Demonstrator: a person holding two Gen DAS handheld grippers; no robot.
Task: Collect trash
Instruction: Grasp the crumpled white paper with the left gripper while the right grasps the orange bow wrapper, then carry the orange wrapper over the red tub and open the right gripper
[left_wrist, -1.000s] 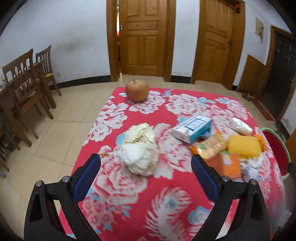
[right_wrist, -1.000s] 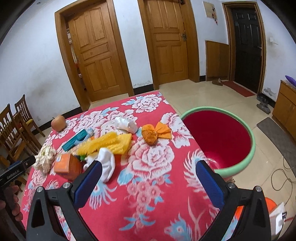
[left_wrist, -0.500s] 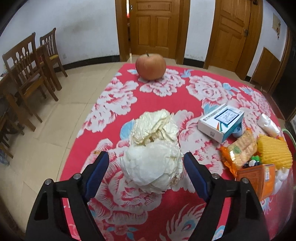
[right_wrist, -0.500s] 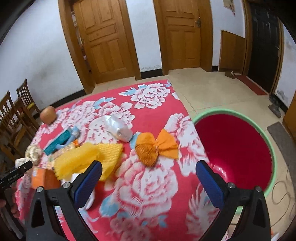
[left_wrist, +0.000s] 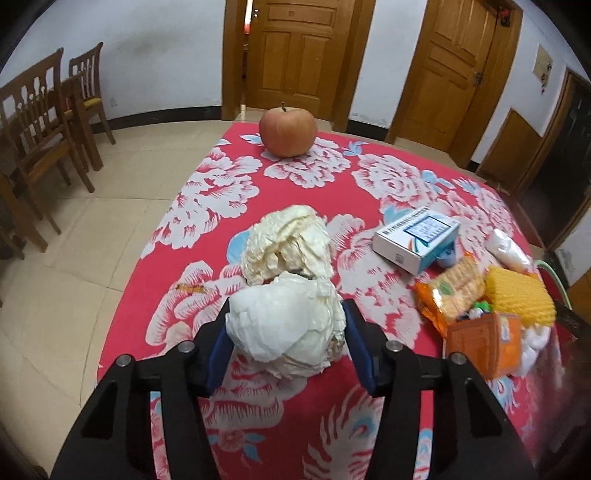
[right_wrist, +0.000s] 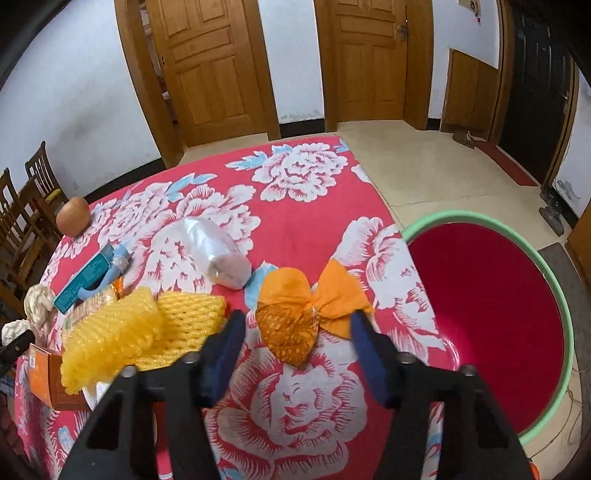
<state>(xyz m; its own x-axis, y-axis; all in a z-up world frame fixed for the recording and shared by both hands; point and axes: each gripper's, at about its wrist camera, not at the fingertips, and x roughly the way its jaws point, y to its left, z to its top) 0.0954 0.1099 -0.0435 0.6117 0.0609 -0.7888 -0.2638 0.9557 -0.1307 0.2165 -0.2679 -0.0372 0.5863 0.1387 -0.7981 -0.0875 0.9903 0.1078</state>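
Orange wrapper (right_wrist: 306, 317) between tool (right_wrist: 295, 328) fingers

a crumpled white paper wad (left_wrist: 284, 328) is pressed between blue pads; an orange bow-shaped wrapper (right_wrist: 306, 310) is lain flat beside a red basin (right_wrist: 491, 314).

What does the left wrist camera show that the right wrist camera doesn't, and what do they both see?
Only the left wrist view shows the left gripper, its jaws pressed against a crumpled white paper wad, and the top face of the white and blue printed box.

Only the right wrist view shows the right gripper, jaws open around an orange twisted wrapper, and the inside of the red basin with a green rim beside the table.

Both show the reddish apple, the yellow foam net and the red floral tablecloth.
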